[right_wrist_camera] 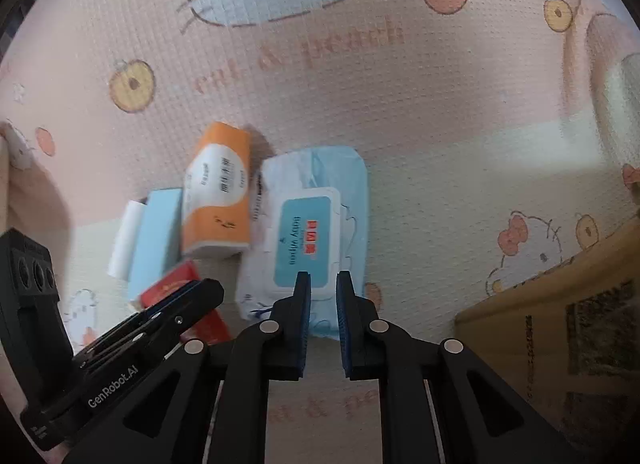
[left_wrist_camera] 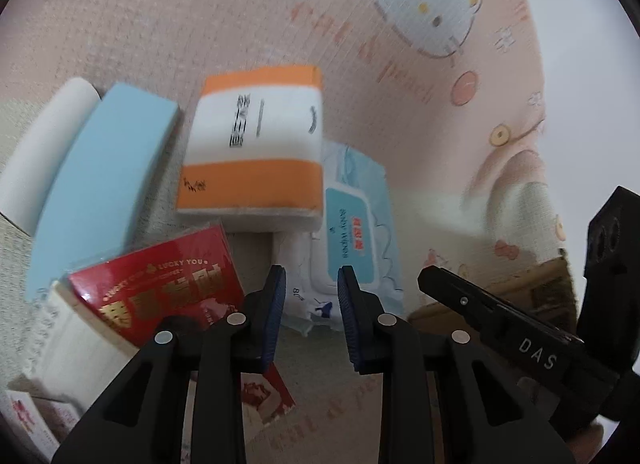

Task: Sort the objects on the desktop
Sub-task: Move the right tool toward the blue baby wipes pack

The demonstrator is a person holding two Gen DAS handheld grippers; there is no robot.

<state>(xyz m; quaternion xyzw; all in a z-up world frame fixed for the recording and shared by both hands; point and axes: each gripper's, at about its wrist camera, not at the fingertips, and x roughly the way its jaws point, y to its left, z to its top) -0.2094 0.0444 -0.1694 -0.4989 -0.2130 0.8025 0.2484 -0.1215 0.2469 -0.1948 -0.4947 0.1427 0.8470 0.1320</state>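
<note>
Seen from the right wrist, the right gripper (right_wrist_camera: 323,284) hangs over the near end of the baby wipes pack (right_wrist_camera: 304,240), which lies straight ahead at twelve o'clock. Its jaws stand nearly together, with only a narrow slot between the blue pads, and nothing shows between them: not gripping. The pack's long axis runs away from the claw, near to far, so the pads sit across its short side; a grasp would call for wider jaws first, in my judgement.

From the left wrist, the left gripper (left_wrist_camera: 312,284) has its jaws a little apart, again empty. The same wipes pack (left_wrist_camera: 348,232) lies just past its tips at about one o'clock, and the red packet (left_wrist_camera: 168,284) is close by at ten o'clock, resting on a white box (left_wrist_camera: 80,336). Both claws are near the wipes; the right one lines up with it more squarely, while the left is the nearer to the red packet.

Further out, the orange tissue pack (left_wrist_camera: 256,143) sits at eleven o'clock, touching the wipes, and the pale blue box (left_wrist_camera: 100,179) with a white item (left_wrist_camera: 52,143) alongside lies at ten o'clock.

Count: one wipes pack, one tissue pack, one red packet, one blue box, one white item beside it. A cardboard box (right_wrist_camera: 560,336) stands at four o'clock in the right view, all on the pink printed mat (right_wrist_camera: 400,103).
</note>
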